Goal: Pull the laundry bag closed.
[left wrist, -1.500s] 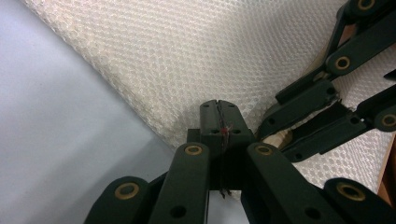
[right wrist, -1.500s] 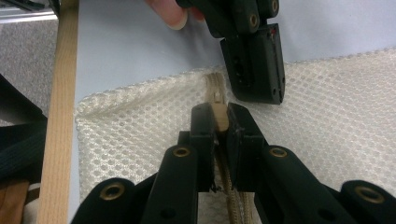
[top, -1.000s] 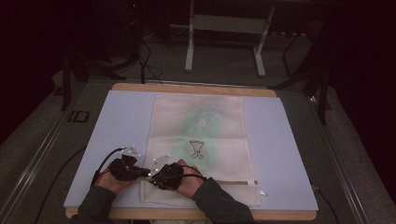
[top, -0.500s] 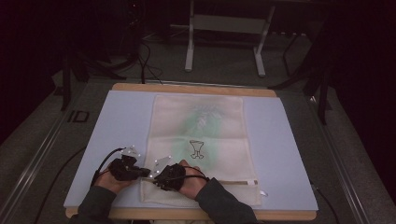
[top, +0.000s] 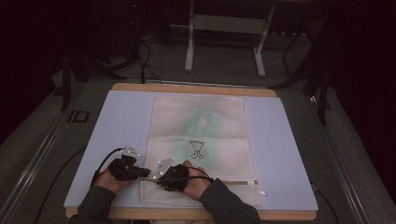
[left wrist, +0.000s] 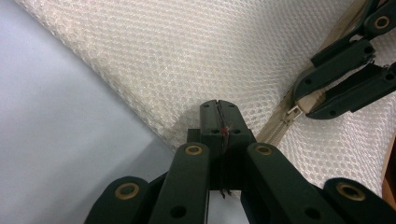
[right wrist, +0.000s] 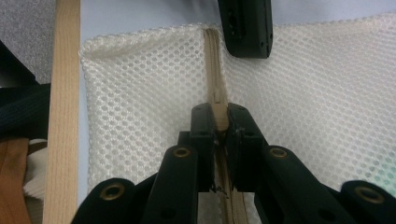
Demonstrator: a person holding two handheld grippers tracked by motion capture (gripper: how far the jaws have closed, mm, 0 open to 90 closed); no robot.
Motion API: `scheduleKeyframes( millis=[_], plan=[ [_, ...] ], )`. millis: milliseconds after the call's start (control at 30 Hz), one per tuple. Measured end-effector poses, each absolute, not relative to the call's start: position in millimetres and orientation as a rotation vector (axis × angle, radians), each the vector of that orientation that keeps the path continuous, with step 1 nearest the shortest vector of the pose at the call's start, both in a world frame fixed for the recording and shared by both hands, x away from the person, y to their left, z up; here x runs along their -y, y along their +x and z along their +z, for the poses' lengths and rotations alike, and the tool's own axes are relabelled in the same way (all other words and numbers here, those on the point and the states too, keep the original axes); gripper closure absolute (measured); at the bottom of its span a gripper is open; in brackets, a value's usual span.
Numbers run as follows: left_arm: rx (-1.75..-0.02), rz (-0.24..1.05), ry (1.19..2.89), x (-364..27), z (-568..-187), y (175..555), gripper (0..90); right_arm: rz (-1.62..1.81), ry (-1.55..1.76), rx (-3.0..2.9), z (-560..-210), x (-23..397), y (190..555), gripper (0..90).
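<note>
Jaws of the left gripper (left wrist: 218, 109) pinch the mesh bag's (top: 198, 140) edge; the right gripper (right wrist: 219, 116) clamps its zipper (right wrist: 215, 70). The bag lies flat on the pale blue surface (top: 116, 126). Dark room behind.

Pale blue mat (top: 116, 126) covers the wooden table (top: 187, 87); a metal stand (top: 224, 42) sits beyond on grey floor.
</note>
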State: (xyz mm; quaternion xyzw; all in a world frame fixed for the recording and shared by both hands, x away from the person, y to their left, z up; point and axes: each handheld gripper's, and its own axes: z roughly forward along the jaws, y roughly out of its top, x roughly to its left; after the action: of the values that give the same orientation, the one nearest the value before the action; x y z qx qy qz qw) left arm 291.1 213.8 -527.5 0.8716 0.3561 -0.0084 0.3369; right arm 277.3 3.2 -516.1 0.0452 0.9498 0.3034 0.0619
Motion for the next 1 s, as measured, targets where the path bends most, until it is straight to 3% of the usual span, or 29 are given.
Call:
scheduleKeyframes(
  millis=[1000],
  plan=[
    [-0.92,-0.006,2.279,-213,-527,290,90.0,0.906,0.146,-2.866,-515,18,274,82.3]
  ],
)
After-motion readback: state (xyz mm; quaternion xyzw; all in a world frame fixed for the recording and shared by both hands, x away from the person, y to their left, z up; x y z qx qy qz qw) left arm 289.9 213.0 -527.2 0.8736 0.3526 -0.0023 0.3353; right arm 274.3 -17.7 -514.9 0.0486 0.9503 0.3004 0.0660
